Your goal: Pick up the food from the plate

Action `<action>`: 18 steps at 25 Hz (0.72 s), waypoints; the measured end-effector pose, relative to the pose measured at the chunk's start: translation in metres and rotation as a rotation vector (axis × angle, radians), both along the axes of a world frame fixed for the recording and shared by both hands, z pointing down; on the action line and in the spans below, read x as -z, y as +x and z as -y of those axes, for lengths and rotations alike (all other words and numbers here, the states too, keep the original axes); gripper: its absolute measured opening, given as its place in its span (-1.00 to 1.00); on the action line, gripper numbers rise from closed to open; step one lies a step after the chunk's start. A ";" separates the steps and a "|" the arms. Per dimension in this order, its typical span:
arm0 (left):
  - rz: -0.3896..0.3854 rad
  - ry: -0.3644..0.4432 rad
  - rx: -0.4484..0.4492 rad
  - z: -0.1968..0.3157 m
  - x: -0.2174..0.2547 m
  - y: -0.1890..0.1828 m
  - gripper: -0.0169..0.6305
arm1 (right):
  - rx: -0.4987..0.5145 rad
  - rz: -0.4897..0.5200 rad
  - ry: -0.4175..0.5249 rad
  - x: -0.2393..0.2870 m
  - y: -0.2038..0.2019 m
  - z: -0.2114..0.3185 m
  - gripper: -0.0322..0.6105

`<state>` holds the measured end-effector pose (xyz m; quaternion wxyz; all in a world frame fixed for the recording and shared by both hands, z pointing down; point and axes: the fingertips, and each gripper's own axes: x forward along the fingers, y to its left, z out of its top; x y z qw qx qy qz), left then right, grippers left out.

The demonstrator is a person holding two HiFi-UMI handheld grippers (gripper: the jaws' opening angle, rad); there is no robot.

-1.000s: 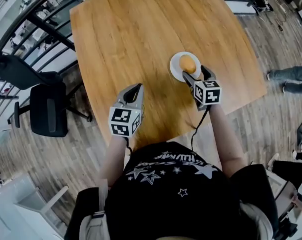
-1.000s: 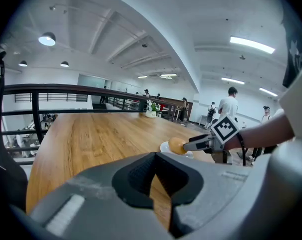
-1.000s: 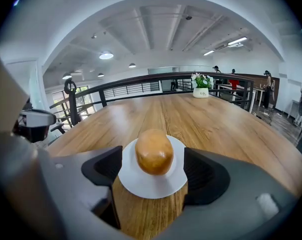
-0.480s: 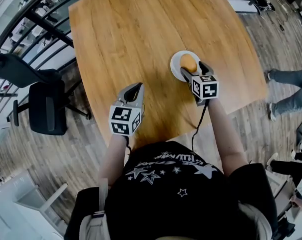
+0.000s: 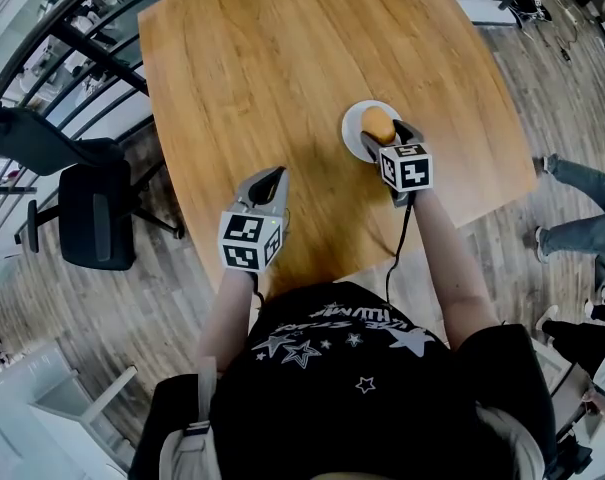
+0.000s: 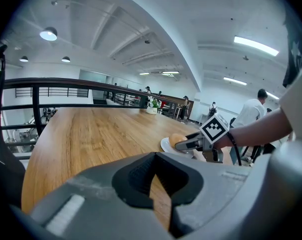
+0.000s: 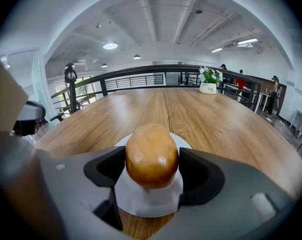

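Observation:
A golden-brown bun [image 5: 379,125] [image 7: 151,156] lies on a small white plate [image 5: 354,123] [image 7: 150,202] on the wooden table [image 5: 282,68]. My right gripper [image 5: 390,136] [image 7: 152,160] reaches over the plate's near edge. Its jaws are closing with the bun between them, their pads close beside its two sides. The bun still rests on the plate. My left gripper [image 5: 272,175] [image 6: 153,156] hovers over the table's near part, well left of the plate, shut and holding nothing. The left gripper view shows the bun [image 6: 176,139] and the right gripper [image 6: 188,144] from the side.
A potted plant [image 7: 208,84] stands at the table's far edge. A black chair [image 5: 97,218] and a dark railing [image 5: 72,38] are to the left. A person's legs [image 5: 582,230] are on the floor to the right. The table's right edge [image 5: 512,118] runs near the plate.
My right gripper has moved forward over the plate until the bun sits between its jaws. The left gripper has stayed put. The person on the right has walked.

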<state>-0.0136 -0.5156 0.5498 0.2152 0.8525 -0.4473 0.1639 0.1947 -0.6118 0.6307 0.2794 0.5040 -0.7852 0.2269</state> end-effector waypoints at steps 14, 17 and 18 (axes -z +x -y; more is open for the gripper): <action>0.002 0.028 -0.006 -0.019 0.009 0.003 -0.94 | 0.023 0.045 0.026 0.022 -0.006 -0.027 0.14; 0.001 0.035 -0.013 -0.028 0.012 0.006 -0.94 | 0.024 0.057 0.043 0.031 -0.005 -0.040 0.14; 0.001 0.039 -0.015 -0.032 0.014 0.007 -0.94 | 0.024 0.062 0.050 0.034 -0.005 -0.045 0.14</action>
